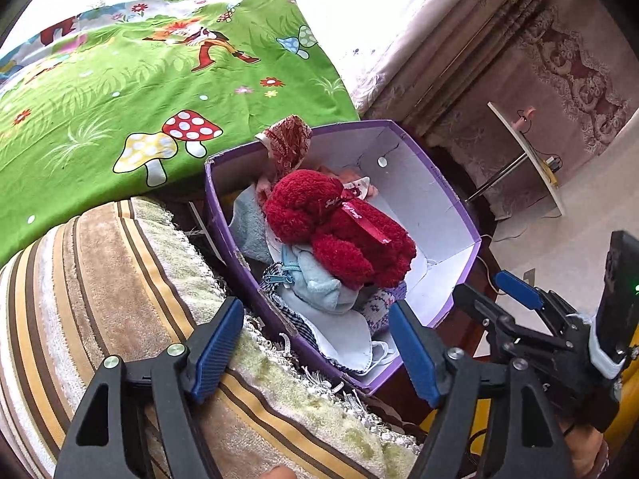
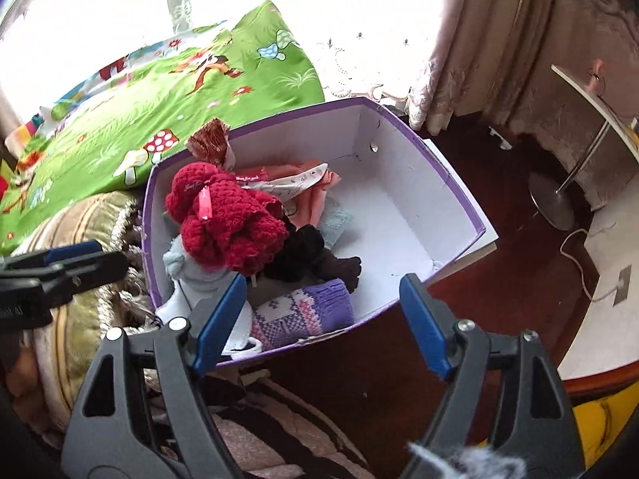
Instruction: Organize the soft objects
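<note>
both claws (image 1: pixel 317 353) (image 2: pixel 323 325) gape over box (image 2: pixel 419 151).

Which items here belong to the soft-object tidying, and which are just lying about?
Job:
purple cardboard box
fluffy red knitted item
purple patterned knit
pale blue soft toy
dark brown fuzzy item

Lying about:
green mushroom-print bedsheet
striped fringed towel
round white side table

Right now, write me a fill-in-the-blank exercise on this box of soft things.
1. The fluffy red item lies inside a box whose outer walls are coloured ____.
2. The bedsheet behind the box is printed with spotted ____.
3. The jaws of the left gripper stand ____, with nothing between them.
4. The knitted purple piece lies at the box's ____ end.

Missing words: purple; mushrooms; open; near
</note>
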The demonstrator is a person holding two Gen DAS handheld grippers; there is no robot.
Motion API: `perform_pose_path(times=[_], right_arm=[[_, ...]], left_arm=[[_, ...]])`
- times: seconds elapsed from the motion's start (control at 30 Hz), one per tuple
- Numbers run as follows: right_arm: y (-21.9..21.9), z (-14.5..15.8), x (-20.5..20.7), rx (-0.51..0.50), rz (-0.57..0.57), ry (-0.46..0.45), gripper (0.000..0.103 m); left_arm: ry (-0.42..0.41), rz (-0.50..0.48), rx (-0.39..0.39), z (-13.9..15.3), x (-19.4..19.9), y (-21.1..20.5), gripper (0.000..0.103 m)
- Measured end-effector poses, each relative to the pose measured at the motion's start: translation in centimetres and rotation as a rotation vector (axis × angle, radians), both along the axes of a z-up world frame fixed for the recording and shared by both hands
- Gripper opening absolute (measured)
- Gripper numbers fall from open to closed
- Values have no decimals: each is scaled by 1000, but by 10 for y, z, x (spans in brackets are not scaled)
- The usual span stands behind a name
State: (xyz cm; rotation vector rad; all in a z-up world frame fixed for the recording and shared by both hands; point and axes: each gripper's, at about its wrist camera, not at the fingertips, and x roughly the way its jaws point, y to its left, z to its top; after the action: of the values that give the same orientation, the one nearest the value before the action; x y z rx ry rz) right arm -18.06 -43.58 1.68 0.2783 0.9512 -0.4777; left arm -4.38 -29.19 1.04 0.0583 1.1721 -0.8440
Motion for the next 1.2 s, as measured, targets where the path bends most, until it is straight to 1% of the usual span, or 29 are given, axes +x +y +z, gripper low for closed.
perform_pose_path(times=[0.1, 0.23, 0.57, 1.2], right_arm=[[1, 3, 2, 27, -9, -17, 81], [3, 4, 6, 22, -5, -6, 81], [2, -2, 7, 46, -9, -3, 81], [0, -3, 6, 56, -14, -2, 82]], left_arm=[[0, 3, -5, -1, 0, 1, 76], [8, 6, -16, 0, 1, 3, 76], [5, 3, -9, -1, 1, 2, 76], [6, 4, -8, -1, 2, 1, 76]])
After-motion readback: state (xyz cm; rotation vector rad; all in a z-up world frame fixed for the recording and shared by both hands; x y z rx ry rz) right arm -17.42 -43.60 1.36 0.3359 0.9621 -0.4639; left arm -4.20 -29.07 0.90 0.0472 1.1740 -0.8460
